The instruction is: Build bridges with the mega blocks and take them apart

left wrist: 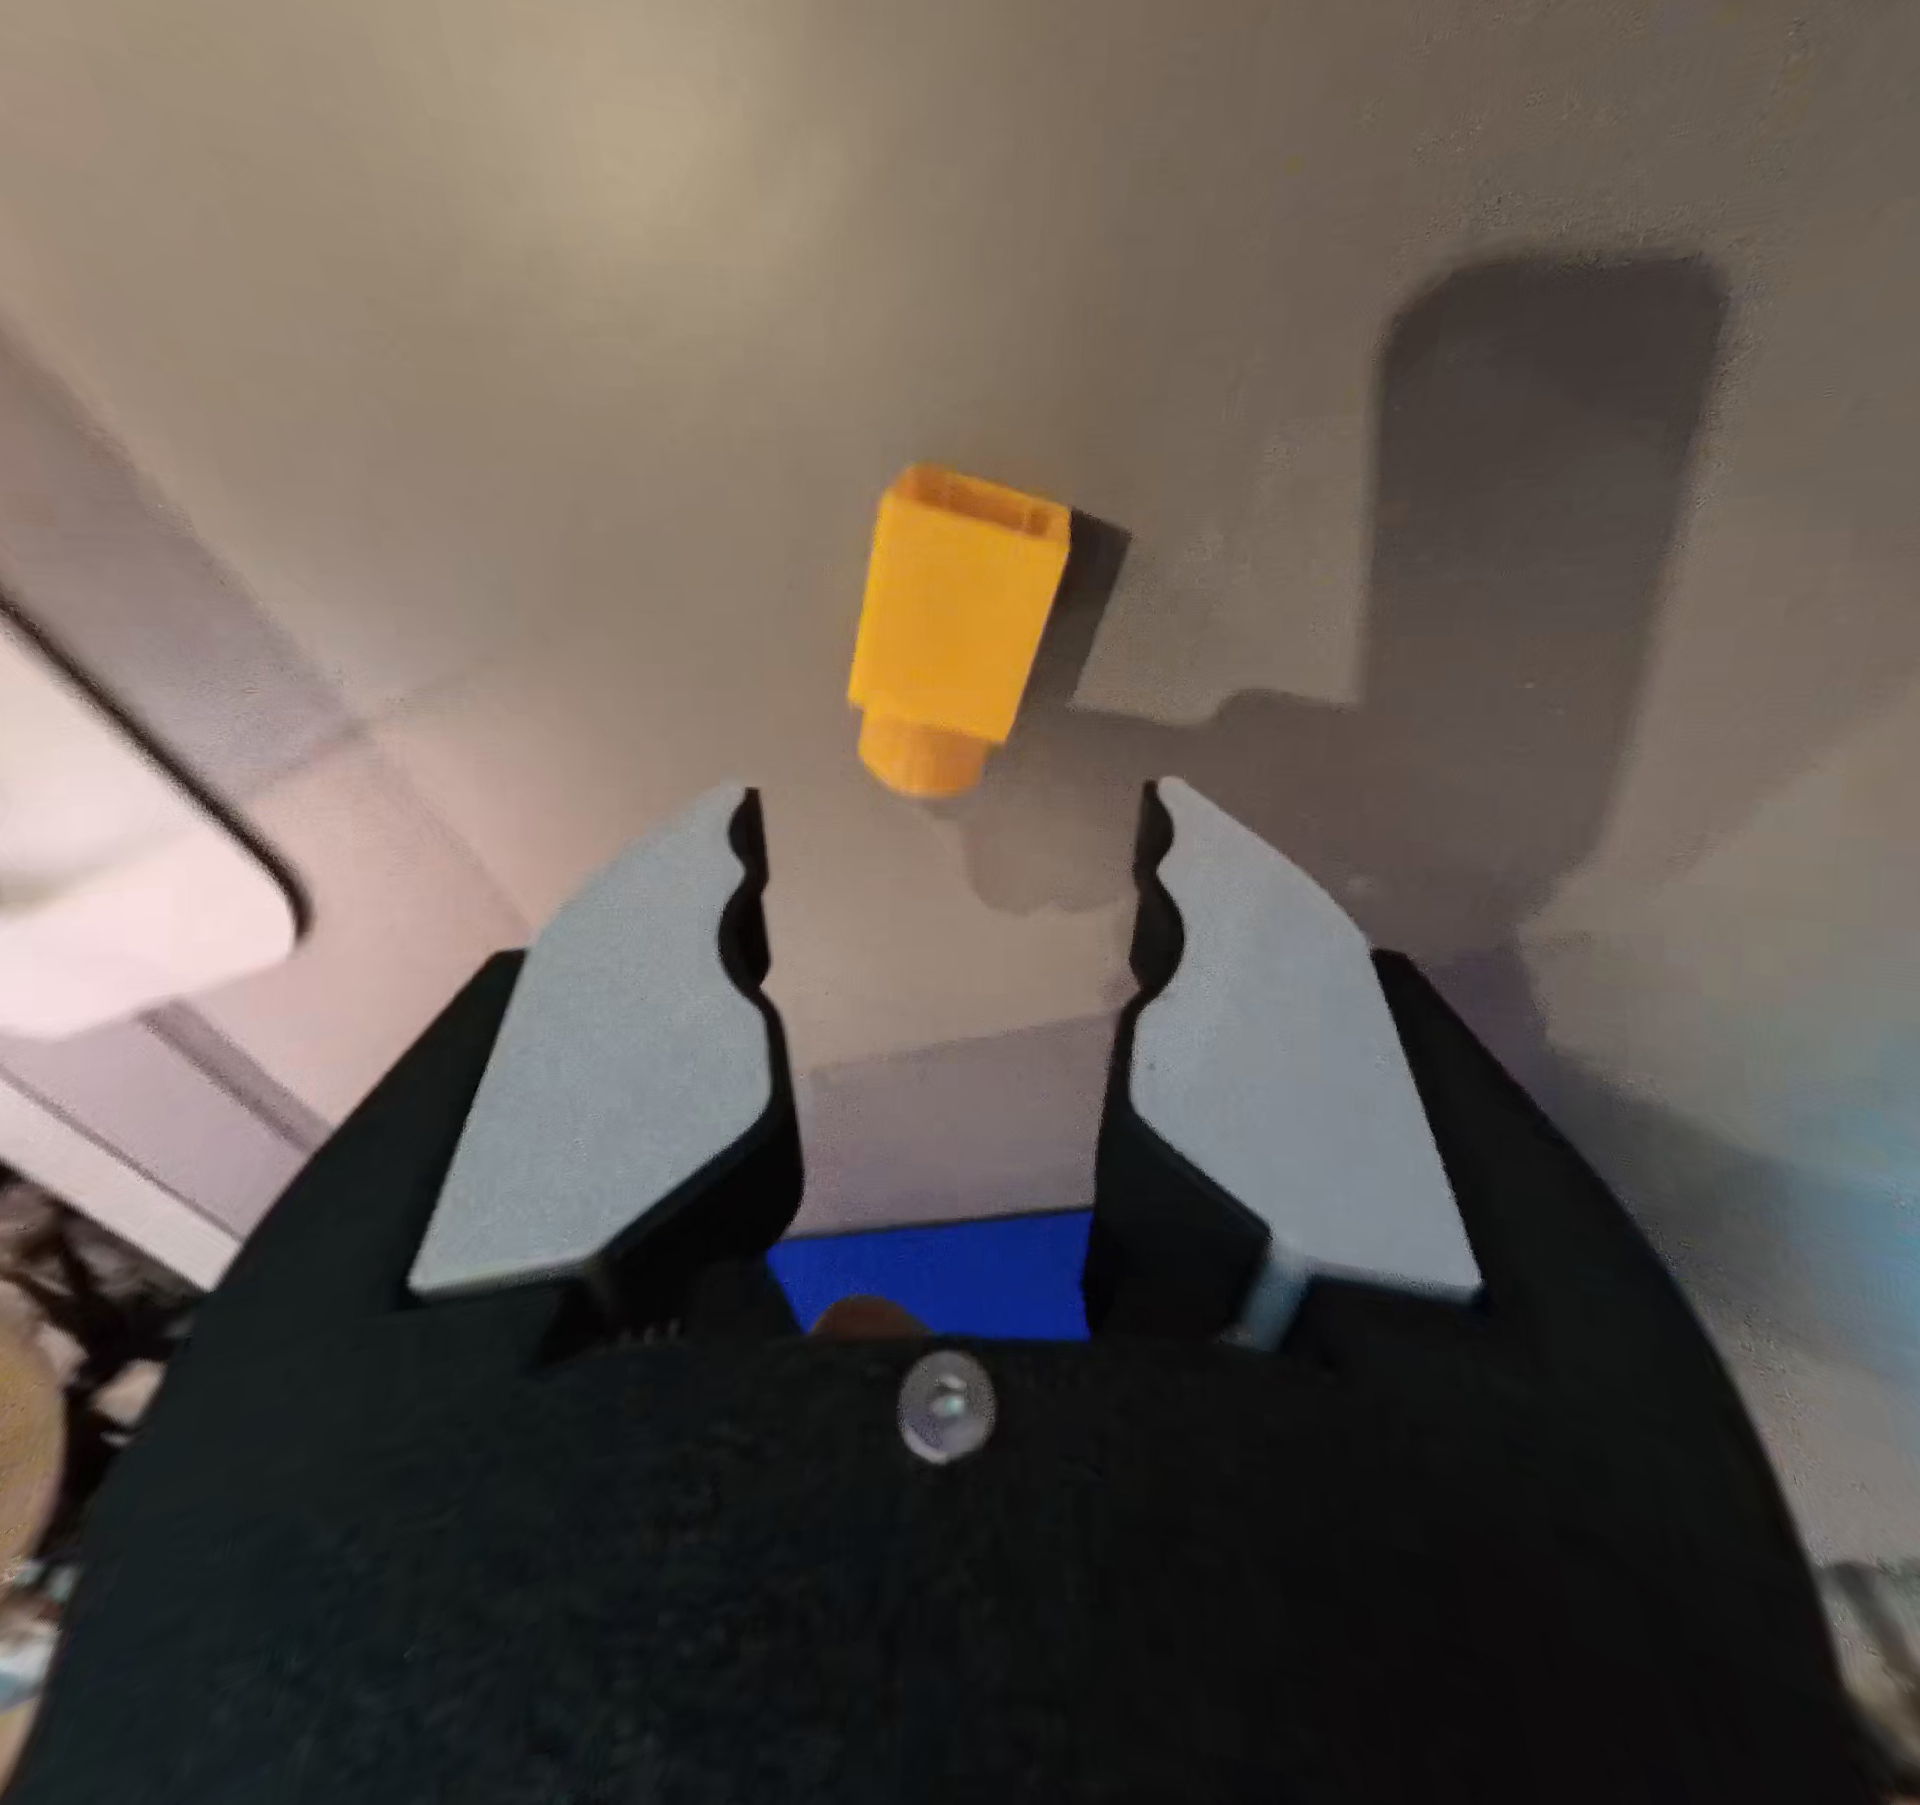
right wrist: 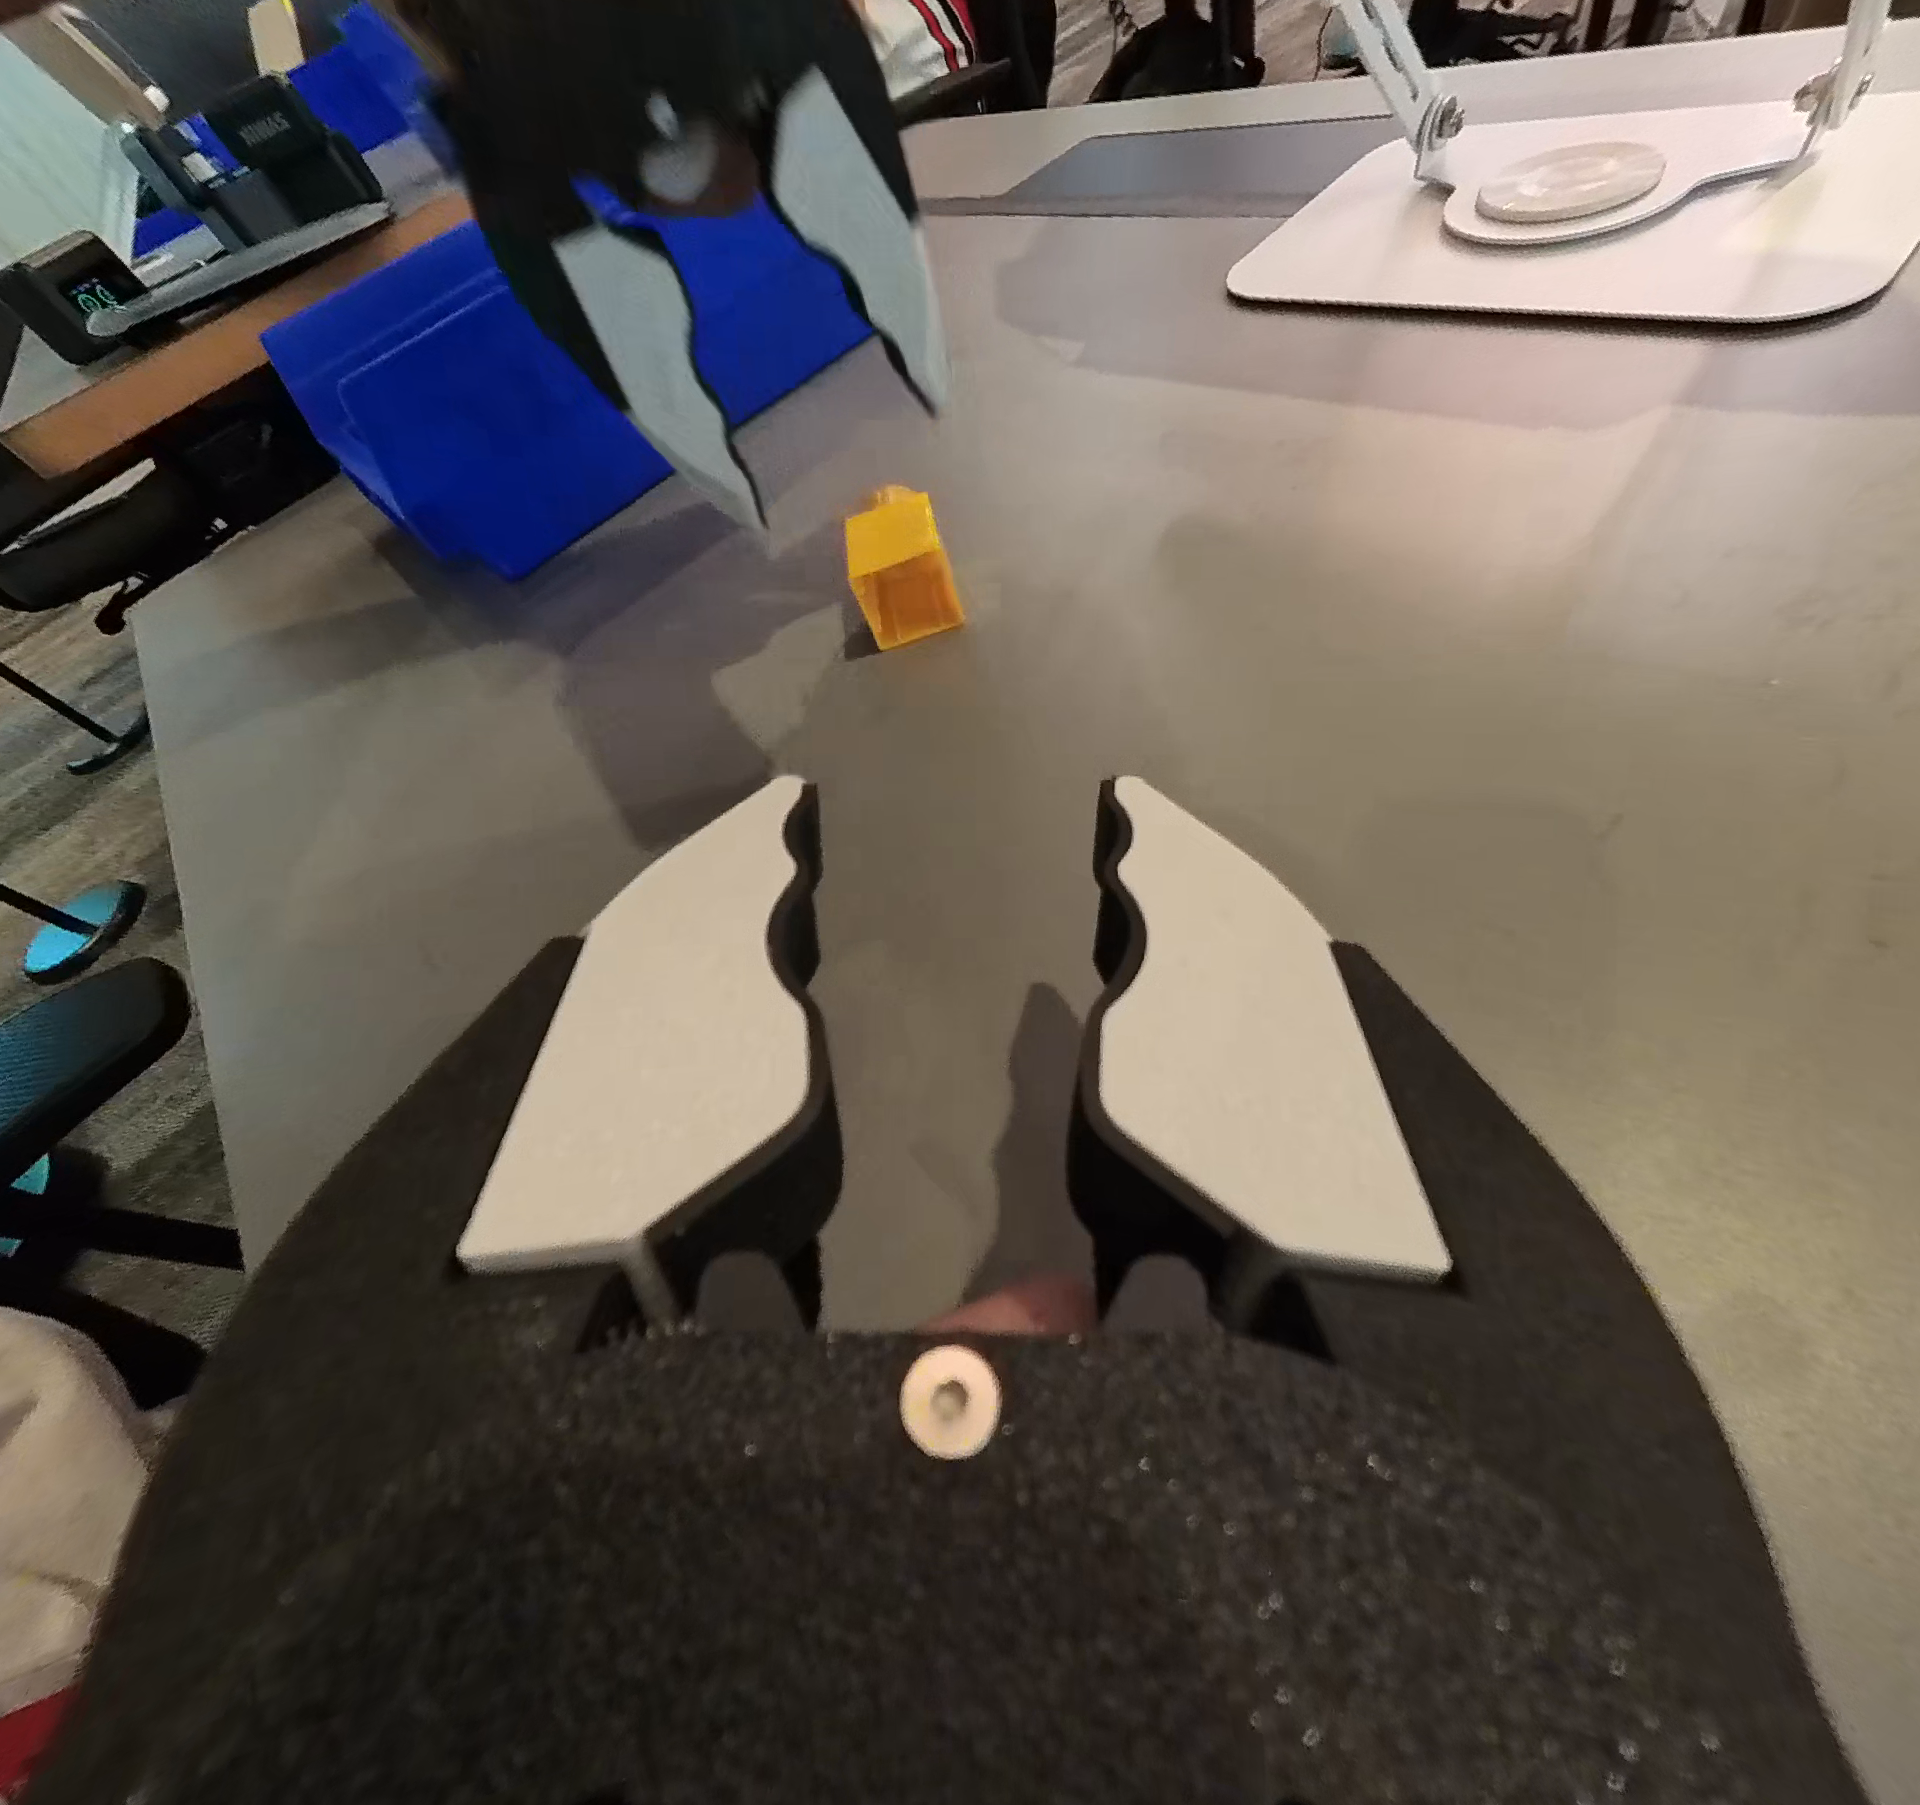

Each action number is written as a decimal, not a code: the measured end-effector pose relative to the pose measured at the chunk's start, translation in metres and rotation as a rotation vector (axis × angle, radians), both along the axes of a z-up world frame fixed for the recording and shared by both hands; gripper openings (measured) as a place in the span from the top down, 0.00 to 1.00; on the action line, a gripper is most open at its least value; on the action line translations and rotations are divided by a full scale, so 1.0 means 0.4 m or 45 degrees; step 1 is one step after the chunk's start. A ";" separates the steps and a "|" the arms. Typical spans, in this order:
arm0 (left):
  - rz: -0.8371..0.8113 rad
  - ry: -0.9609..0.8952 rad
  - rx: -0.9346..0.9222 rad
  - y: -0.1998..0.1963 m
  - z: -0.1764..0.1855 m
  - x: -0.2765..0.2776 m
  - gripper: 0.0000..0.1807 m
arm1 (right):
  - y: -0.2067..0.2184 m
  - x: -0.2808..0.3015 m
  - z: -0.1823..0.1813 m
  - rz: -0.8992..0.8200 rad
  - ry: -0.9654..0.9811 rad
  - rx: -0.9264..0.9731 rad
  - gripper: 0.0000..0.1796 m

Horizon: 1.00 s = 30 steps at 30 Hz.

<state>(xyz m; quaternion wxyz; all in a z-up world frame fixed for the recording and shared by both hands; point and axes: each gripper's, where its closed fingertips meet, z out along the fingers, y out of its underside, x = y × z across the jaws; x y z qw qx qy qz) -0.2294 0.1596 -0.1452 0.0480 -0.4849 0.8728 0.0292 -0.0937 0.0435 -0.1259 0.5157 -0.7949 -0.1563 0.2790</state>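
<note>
Right gripper (right wrist: 954,791) gapes; blue bin (right wrist: 468,425) beyond orange block (right wrist: 902,571).

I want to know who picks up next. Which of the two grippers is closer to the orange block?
The left gripper: it hangs open right above the orange block, fingertips almost at it. The right gripper is open too, but farther back over the table.

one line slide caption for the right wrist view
Open right gripper faces an orange block lying on the grey table, the open left gripper above it.
</note>
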 end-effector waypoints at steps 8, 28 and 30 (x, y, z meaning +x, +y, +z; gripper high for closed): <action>0.789 -1.018 0.025 0.024 0.333 -0.140 0.61 | -0.004 0.013 0.012 0.011 0.044 -0.007 0.72; 2.324 -0.977 -0.073 0.065 0.050 -0.604 0.62 | 0.016 -0.100 0.013 0.188 -0.021 -0.061 0.72; 2.340 -0.890 -0.129 0.083 0.016 -0.586 0.61 | 0.015 -0.112 0.020 0.209 -0.036 -0.054 0.72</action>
